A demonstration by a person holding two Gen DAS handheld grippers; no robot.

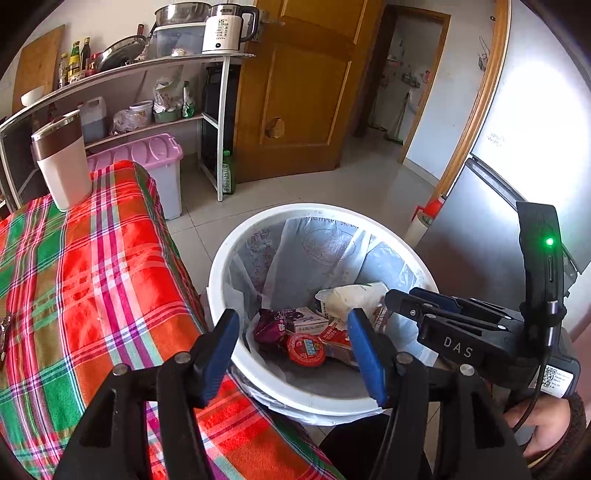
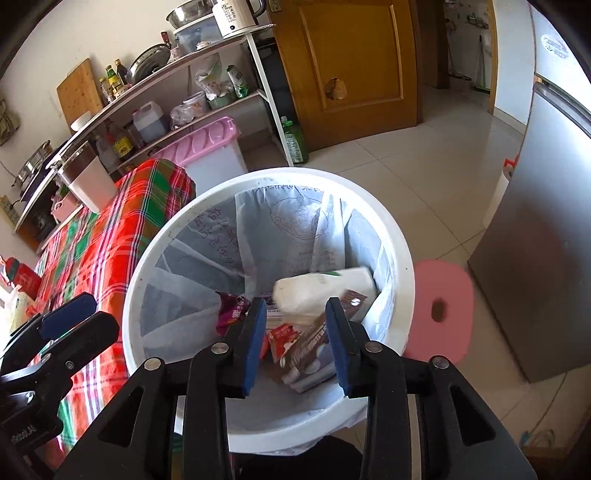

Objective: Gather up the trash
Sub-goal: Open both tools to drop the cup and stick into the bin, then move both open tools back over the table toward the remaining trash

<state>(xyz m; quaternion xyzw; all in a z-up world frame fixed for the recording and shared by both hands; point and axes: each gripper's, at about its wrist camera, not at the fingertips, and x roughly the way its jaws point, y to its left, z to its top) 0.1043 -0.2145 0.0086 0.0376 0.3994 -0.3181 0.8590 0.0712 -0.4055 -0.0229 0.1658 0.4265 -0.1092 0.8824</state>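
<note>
Home kitchen: kettle (image 1: 227,27), pans on shelving (image 1: 147,66), fridge (image 1: 517,166).

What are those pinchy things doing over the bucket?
A person is tidying up trash with a pinching tool in each hand. Both tools hang over the white bin, which stands on the floor beside the table with the checked cloth. The left gripper is open and empty. The right gripper is open too, with nothing held. Wrappers, a red round lid and a white carton already lie in the bin. A tumbler stands on the table.
</note>
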